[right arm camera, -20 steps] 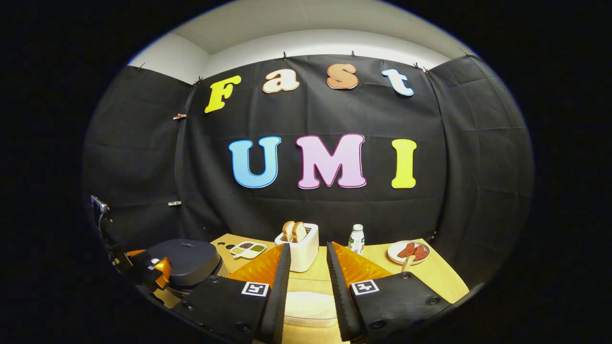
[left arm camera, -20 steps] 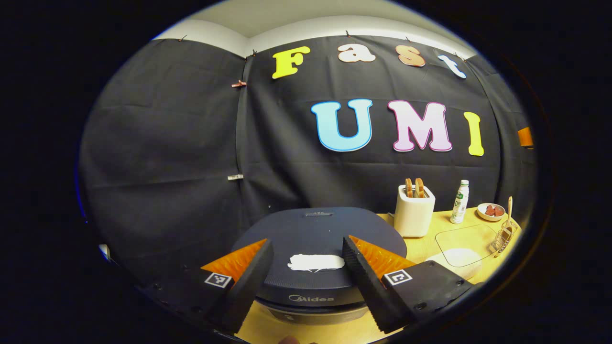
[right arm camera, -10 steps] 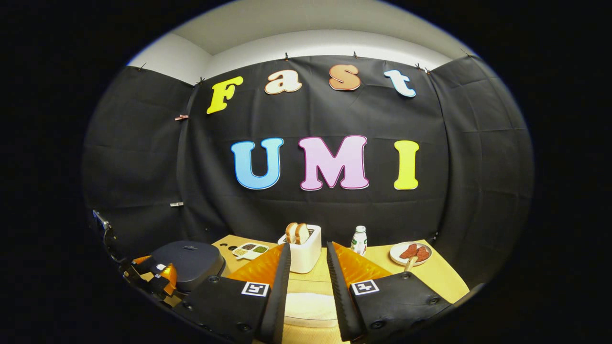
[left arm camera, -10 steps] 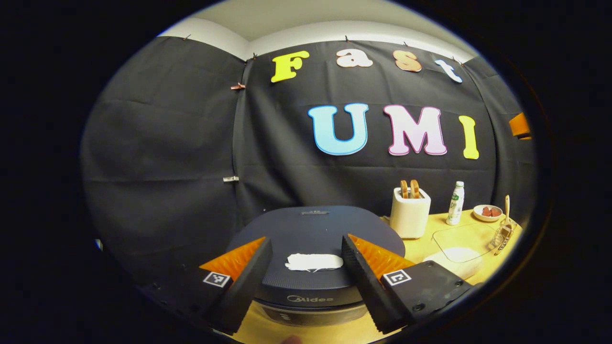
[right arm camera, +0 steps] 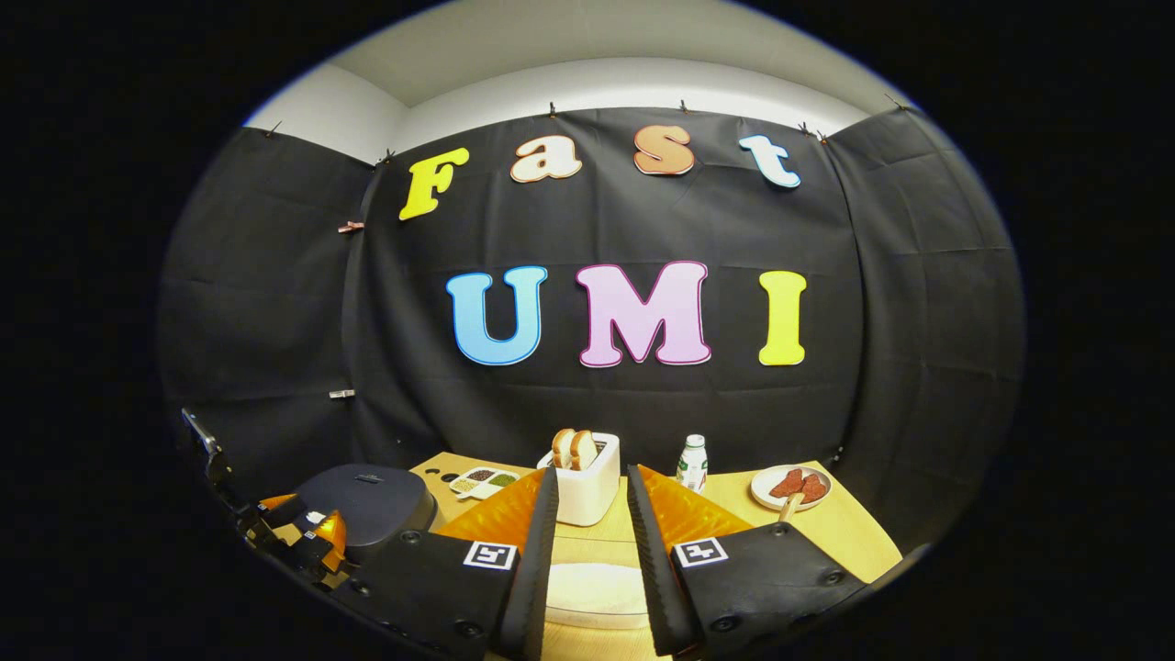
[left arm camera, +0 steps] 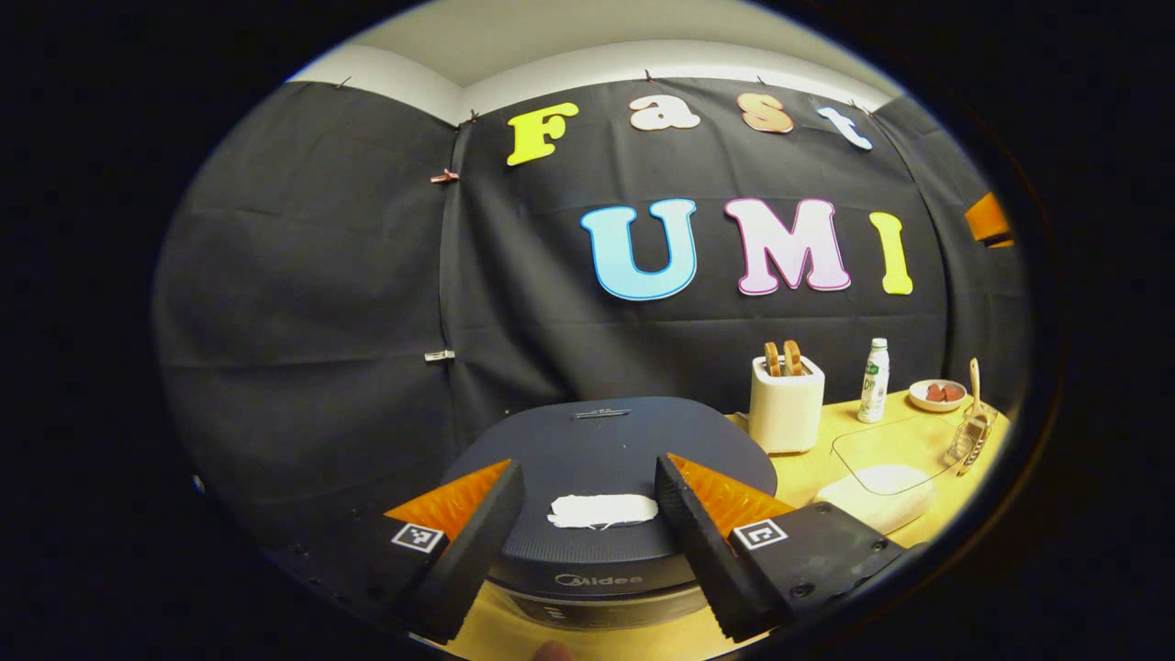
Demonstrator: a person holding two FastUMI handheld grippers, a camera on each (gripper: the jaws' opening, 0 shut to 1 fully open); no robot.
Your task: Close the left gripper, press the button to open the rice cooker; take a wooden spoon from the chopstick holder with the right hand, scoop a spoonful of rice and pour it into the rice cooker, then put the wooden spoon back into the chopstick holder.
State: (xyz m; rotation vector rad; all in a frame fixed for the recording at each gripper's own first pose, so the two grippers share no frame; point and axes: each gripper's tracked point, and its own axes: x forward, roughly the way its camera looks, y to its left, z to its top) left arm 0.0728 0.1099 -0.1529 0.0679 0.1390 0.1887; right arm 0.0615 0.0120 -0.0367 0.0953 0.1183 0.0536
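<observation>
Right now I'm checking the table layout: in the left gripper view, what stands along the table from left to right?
Rice cooker → toaster → bottle → plate → wooden spoon in its wire holder.

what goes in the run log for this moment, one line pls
phase: pre-press | left gripper: open, over rice cooker | lid: closed | right gripper: open, idle | wooden spoon: in chopstick holder

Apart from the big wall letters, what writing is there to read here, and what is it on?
"Midea": on the front of the rice cooker.
Small badge at the back of the cooker's lid: too blurred to read.
Print on the white bottle: too small to read.
</observation>
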